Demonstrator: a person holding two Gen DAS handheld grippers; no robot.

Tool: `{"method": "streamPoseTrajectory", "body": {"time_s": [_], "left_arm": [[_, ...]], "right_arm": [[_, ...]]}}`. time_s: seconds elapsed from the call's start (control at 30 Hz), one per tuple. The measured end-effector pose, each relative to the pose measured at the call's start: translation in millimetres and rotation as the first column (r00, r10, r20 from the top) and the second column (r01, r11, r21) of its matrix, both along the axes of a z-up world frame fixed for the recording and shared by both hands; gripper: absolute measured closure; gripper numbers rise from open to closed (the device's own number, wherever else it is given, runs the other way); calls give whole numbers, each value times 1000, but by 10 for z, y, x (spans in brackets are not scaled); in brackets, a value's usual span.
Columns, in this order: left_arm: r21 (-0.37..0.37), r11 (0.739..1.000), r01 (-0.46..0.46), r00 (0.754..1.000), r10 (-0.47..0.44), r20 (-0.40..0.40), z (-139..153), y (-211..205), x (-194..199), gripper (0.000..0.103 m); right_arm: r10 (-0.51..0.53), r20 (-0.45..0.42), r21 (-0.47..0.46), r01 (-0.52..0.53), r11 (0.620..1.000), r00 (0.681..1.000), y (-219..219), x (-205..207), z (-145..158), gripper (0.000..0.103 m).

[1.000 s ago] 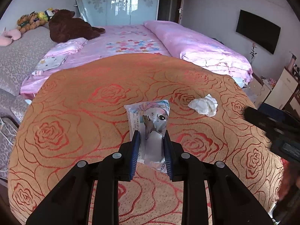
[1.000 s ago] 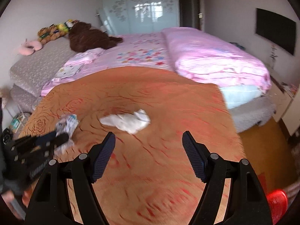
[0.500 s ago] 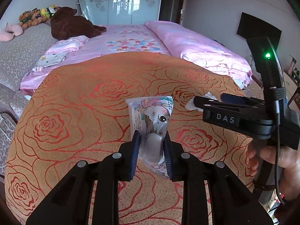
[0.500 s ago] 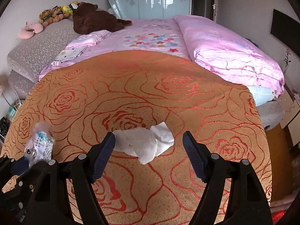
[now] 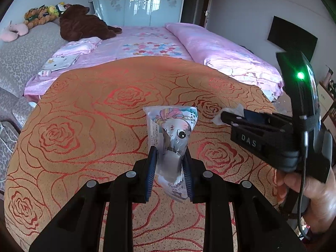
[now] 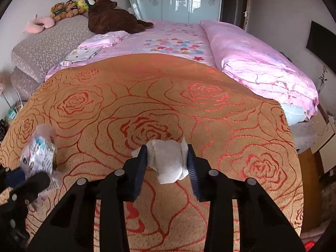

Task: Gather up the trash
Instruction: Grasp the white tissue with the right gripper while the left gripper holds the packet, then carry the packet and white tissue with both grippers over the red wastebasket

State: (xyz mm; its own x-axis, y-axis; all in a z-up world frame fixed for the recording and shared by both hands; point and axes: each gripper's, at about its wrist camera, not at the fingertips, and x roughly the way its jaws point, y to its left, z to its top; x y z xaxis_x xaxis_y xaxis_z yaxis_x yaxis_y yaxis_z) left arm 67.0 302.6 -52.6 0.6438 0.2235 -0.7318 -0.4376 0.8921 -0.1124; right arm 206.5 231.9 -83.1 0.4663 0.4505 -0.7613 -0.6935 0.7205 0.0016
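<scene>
Closing on the tissue (image 6: 169, 160), the right gripper (image 6: 167, 168) has the crumpled white wad between its blue pads, both of which look to be touching it while it lies on the orange rose blanket (image 6: 147, 96); the jaws are closing at this moment. To the left, the left gripper (image 5: 169, 168) is clamped on a wrapper (image 5: 173, 132), a clear printed packet with a cartoon face, which stands up from its pads above the blanket. So the step in hand seems to be the second pick: one piece of trash is secured and the other is being pinched. Next, I judge, the right hand needs a firm squeeze, then a straight lift, since soft tissue can slip or tear. No bin shows in either view, so where both pieces go cannot be told.
</scene>
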Motion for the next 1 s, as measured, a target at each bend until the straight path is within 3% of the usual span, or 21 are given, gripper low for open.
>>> {"method": "streamPoseTrajectory", "body": {"time_s": [0.43,1.0], "left_arm": [[0,1000,10,1000,-10,12,17,-155,-111,80],[38,997,74,994,-77,83,297,-539,-247,80]], "right_arm": [[-45,-28,50,47,998,999,-492,-407,53,71],[-128,38,189,118,975,991,-1198,-927,480,71]]}}
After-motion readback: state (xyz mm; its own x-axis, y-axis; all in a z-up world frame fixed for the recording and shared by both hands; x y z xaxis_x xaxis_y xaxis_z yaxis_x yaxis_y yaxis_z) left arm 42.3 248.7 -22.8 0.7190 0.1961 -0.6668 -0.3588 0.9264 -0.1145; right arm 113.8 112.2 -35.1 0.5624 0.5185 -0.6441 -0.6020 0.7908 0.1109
